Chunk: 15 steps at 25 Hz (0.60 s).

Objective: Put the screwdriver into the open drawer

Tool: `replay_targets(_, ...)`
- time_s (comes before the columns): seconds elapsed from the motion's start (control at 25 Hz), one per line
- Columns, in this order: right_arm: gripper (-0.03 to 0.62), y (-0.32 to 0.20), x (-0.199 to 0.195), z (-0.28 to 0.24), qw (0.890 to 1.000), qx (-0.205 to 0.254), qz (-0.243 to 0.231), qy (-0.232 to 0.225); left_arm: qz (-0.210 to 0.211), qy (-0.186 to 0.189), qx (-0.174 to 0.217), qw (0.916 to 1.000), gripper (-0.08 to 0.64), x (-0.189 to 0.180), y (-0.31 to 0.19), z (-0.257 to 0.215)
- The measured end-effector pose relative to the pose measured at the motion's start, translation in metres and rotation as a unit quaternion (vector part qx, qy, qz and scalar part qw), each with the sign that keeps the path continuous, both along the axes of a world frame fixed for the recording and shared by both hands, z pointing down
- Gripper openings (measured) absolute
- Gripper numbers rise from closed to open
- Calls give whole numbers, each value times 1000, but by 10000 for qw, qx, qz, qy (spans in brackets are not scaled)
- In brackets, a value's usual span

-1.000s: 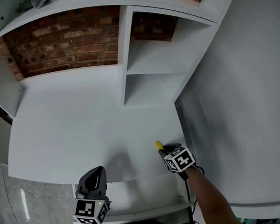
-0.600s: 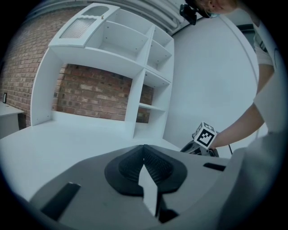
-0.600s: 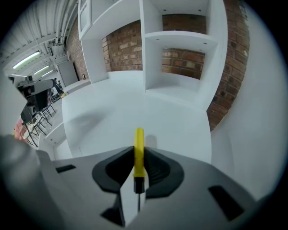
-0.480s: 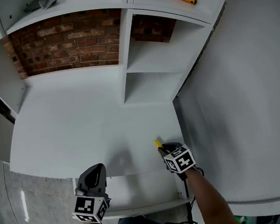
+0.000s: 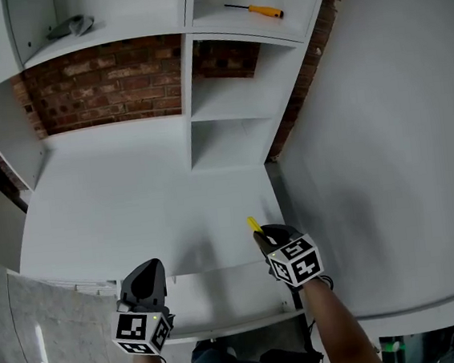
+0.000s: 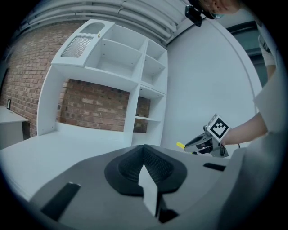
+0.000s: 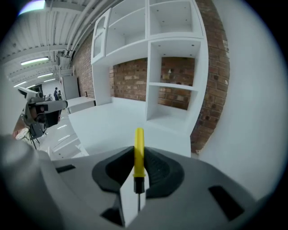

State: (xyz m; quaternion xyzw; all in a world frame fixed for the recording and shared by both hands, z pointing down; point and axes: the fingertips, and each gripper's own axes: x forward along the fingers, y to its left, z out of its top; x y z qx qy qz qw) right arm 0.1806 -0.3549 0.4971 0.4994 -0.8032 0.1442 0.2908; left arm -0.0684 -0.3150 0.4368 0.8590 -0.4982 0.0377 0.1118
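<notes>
My right gripper (image 5: 263, 236) is shut on a yellow-handled screwdriver (image 5: 254, 225), held above the front right corner of the white desk (image 5: 132, 203). In the right gripper view the yellow handle (image 7: 139, 150) sticks out forward between the pads and the thin shaft runs back toward the camera. The left gripper (image 5: 145, 267) hovers at the desk's front edge, shut with nothing in it; its pads (image 6: 155, 164) meet. The open drawer (image 5: 223, 298) shows below the desk's front edge, between the two grippers. From the left gripper view the right gripper (image 6: 202, 143) and its yellow handle (image 6: 181, 145) appear at the right.
A second screwdriver with an orange handle (image 5: 261, 9) lies on an upper shelf. A grey object (image 5: 69, 26) rests on the upper left shelf. White shelf compartments (image 5: 223, 141) stand at the desk's back right, with a large white panel (image 5: 386, 160) at the right.
Both grippers have come up a little, the right one still gripping the yellow screwdriver. The head view has shifted, so the shelves sit further left and lower in the picture.
</notes>
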Motion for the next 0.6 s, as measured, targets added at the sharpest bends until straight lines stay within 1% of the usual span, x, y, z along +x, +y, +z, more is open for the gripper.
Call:
replay_targets(0.16, 77, 20, -3, -11, 9999, 122, -25, -66, -18, -22, 142, 9999, 12, 1, 15, -9)
replay_targets(0.28, 77, 36, -9, -10, 9999, 113, -30, -127, 13, -47, 13, 10000, 12, 1, 29, -5)
replay_targets(0.36, 77, 47, -15, -6, 9998, 72, -29, -196, 31, -68, -64, 10000, 12, 1, 36, -3)
replay_targets(0.48, 77, 62, -25, 4, 9995, -20, -66, -302, -23, -111, -32, 9999, 12, -1, 44, -1)
replay_targets(0.6, 78, 77, -35, 22, 9989, -205, -130, -410, -69, -160, -96, 9998, 12, -2, 53, 8)
